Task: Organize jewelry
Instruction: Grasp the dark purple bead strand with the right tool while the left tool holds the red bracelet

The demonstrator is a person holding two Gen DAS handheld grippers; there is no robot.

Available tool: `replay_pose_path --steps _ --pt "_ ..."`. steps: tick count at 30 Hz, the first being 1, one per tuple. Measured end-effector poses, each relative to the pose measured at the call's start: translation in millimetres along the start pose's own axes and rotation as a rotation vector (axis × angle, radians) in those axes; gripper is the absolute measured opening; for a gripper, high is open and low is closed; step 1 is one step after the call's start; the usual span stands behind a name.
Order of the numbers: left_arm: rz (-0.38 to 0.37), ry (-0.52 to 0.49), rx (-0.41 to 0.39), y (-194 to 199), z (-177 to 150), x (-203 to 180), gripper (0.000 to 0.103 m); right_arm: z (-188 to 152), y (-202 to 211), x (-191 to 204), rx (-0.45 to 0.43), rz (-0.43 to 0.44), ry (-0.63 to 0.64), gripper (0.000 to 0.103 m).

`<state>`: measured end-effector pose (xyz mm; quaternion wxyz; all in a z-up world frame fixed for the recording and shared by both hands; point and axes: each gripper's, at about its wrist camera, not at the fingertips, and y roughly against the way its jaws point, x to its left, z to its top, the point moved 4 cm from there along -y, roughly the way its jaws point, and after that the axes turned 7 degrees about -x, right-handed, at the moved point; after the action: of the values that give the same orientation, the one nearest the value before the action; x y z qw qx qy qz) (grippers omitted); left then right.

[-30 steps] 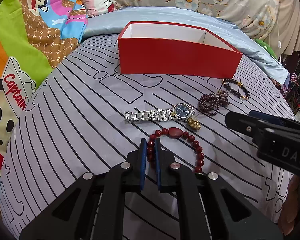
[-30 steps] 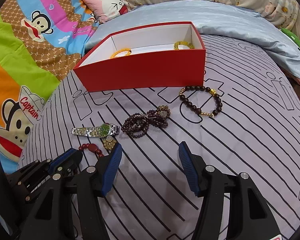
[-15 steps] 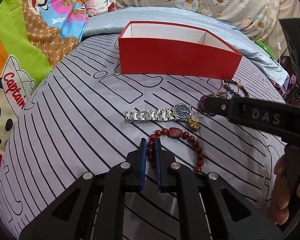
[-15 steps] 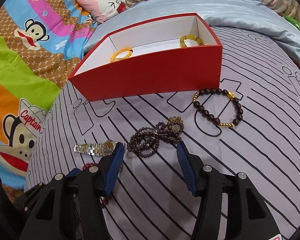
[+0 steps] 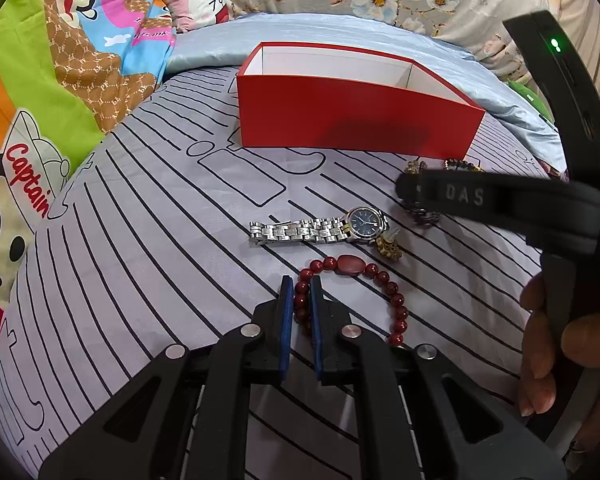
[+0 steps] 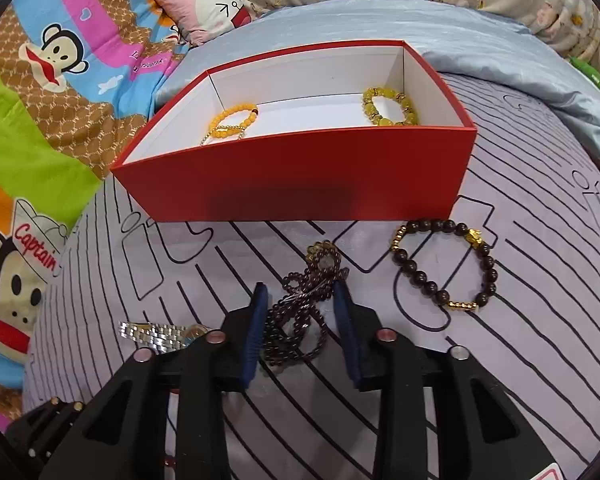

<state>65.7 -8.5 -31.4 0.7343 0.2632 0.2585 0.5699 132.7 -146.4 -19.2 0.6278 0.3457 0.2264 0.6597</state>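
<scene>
Left gripper [image 5: 299, 300] pinched on the red bracelet [image 5: 356, 292], right gripper [image 6: 300, 316] wide open straddling the dark bead string [image 6: 300, 312] lying before the red box [image 6: 300, 184]; best to close low and slow, catching several loops.

Right claw [image 5: 416, 192] hides the dark bead strand [image 5: 424, 216].

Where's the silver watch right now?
Left wrist view, centre: the silver watch lies on the striped sheet between the red box and the red bead bracelet.

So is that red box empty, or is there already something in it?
Not empty. The red box is open-topped, and the right wrist view shows two yellow bead bracelets inside: one at its left end, one at its right.
</scene>
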Motion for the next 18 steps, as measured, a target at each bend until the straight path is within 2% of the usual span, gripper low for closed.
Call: replay_pose_path --steps 4,18 --pt "0.000 0.001 0.000 0.0 -0.1 0.0 0.008 -3.6 4.7 -7.9 -0.002 -0.005 -0.008 0.014" --pt "-0.005 0.012 -0.002 0.7 -0.9 0.3 0.008 -25.4 47.1 -30.3 -0.012 0.001 -0.051 0.010"
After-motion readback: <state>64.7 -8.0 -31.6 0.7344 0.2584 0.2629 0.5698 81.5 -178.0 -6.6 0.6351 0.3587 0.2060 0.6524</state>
